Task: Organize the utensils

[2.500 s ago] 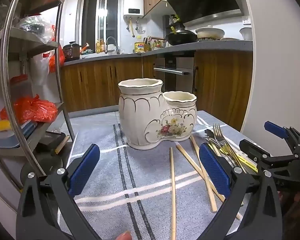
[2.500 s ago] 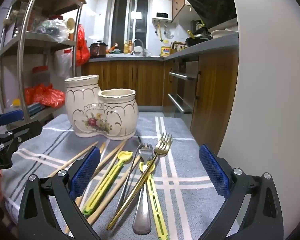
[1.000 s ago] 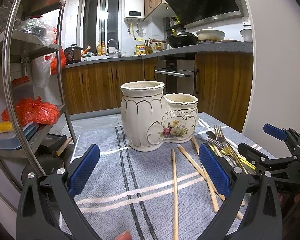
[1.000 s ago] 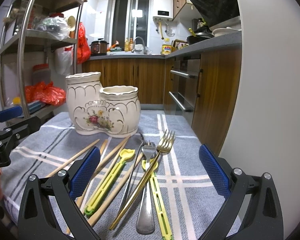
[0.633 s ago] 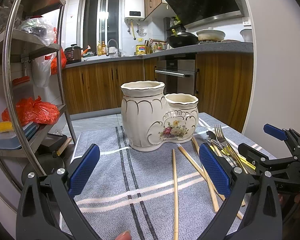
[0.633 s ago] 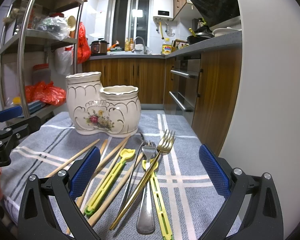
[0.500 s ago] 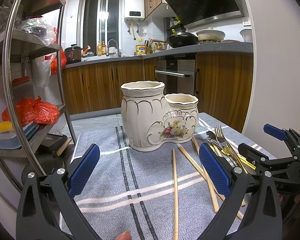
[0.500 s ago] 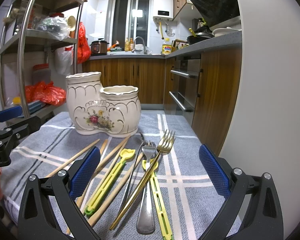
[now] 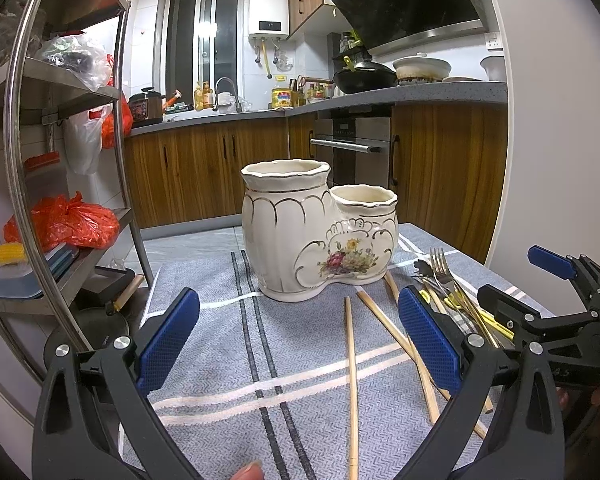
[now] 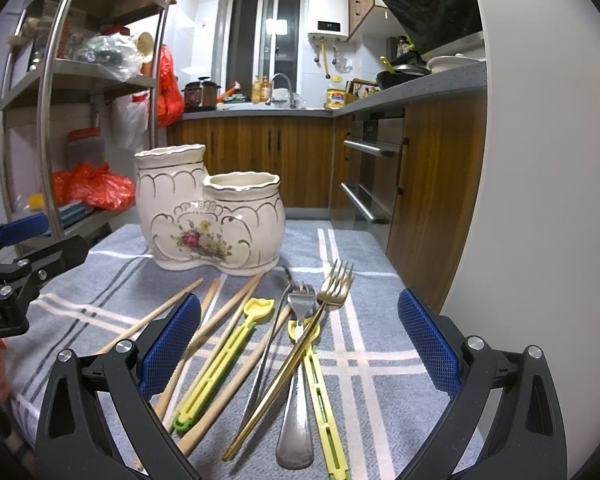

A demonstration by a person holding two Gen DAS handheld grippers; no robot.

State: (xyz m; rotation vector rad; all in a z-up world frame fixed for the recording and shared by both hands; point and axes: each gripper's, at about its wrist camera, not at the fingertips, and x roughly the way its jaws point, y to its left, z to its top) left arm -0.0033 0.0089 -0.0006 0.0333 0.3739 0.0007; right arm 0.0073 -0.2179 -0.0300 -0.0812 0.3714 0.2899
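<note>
- The left gripper (image 9: 298, 340) fills the bottom of the left wrist view, its blue-padded fingers (image 9: 167, 336) spread wide and holding nothing.
- Between those fingers lies the grey striped cloth (image 9: 220, 344), with one wooden chopstick (image 9: 352, 380) running up the lower middle of the frame and others angled just right of it.
- The right gripper (image 10: 298, 340) spans the bottom of the right wrist view, likewise spread wide with nothing between its pads.
- Within its span, at lower centre, the utensils lie in a loose fan on the cloth: a gold fork (image 10: 296, 356) crosses over a silver fork (image 10: 296, 412), and both overlap a yellow plastic utensil (image 10: 320, 396).
- A second yellow utensil (image 10: 224, 360) lies left of them, among several chopsticks (image 10: 156, 312) that point toward the holder.
- The cream ceramic utensil holder (image 10: 208, 216) stands upright at the middle of both views, beyond the utensils; its taller cup is on the left, its shorter cup on the right, and nothing shows above either rim.
- A metal shelf rack (image 9: 64, 92) with red bags occupies the left edge.
- Wooden kitchen cabinets (image 9: 204, 172) and a grey counter fill the background at upper centre and right.
</note>
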